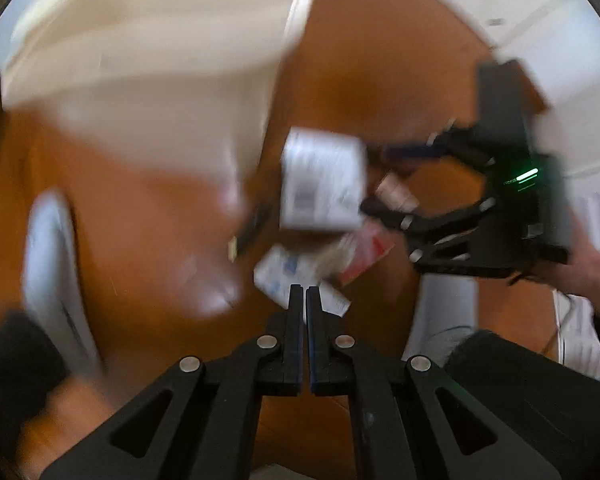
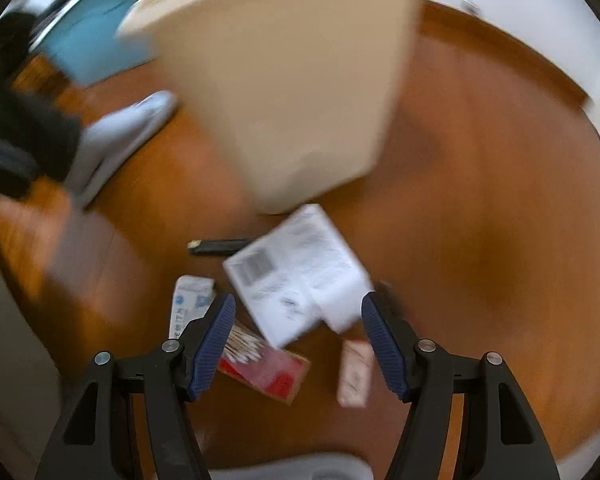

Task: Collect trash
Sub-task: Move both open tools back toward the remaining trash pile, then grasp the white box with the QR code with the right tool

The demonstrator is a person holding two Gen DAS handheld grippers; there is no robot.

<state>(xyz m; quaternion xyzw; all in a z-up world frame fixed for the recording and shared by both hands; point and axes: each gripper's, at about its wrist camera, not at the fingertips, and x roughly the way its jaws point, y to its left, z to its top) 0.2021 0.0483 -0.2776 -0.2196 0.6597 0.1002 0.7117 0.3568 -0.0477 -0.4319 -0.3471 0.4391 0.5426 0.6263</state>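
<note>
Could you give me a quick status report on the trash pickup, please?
Left gripper shut, empty. Right gripper open above white packet, not gripping. Bin just beyond the litter. Nothing in the way.

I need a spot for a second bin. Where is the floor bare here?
Bare wood floor lies right of the cream bin, out to the white wall. It is crowded below the bin: white paper packet, red box, black pen.

Glossy wooden floor (image 2: 480,200), white wall (image 2: 500,8)
</note>
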